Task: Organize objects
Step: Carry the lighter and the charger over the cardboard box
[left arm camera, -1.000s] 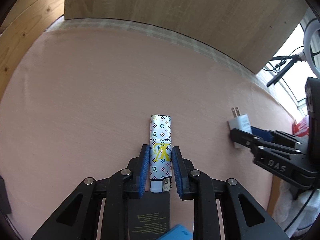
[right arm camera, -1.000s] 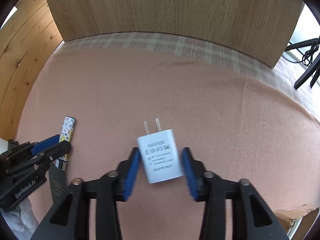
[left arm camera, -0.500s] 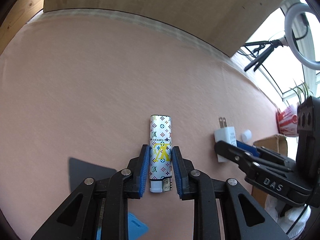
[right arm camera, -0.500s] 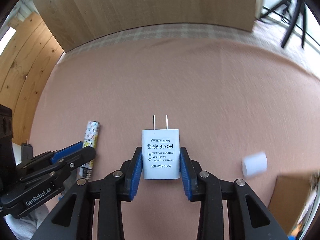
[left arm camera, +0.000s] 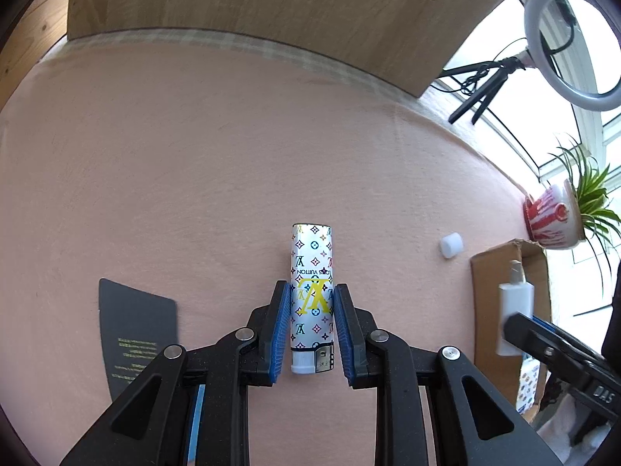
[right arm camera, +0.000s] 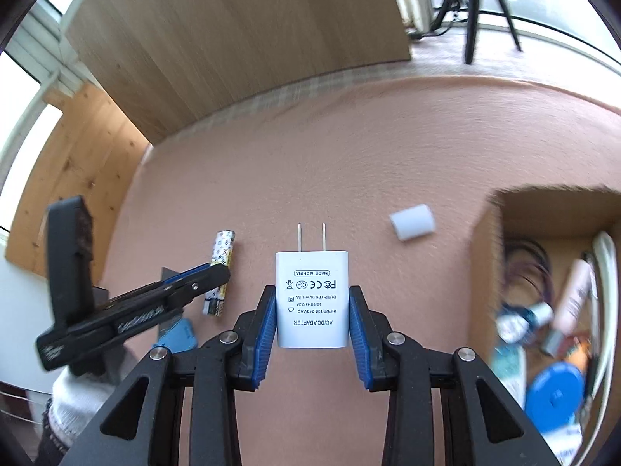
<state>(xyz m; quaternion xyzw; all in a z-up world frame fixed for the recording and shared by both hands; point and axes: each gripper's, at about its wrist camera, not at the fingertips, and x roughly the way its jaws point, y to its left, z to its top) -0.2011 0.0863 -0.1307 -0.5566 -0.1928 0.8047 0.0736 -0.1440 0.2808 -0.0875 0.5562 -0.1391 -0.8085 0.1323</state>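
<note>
Lighter (left arm camera: pixel 312 295) sits clamped between the left jaws, white adapter (right arm camera: pixel 311 299) clamped between the right jaws.

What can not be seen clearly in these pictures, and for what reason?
- Cardboard box contents: motion-blurred in the right wrist view; cut by the frame edge.
- Blue item beside the lighter: partly behind the left hand-held gripper.
- Black card print: too small in the left wrist view.
- Adapter label: turned away in the left wrist view; the right hand-held gripper covers its base.
</note>
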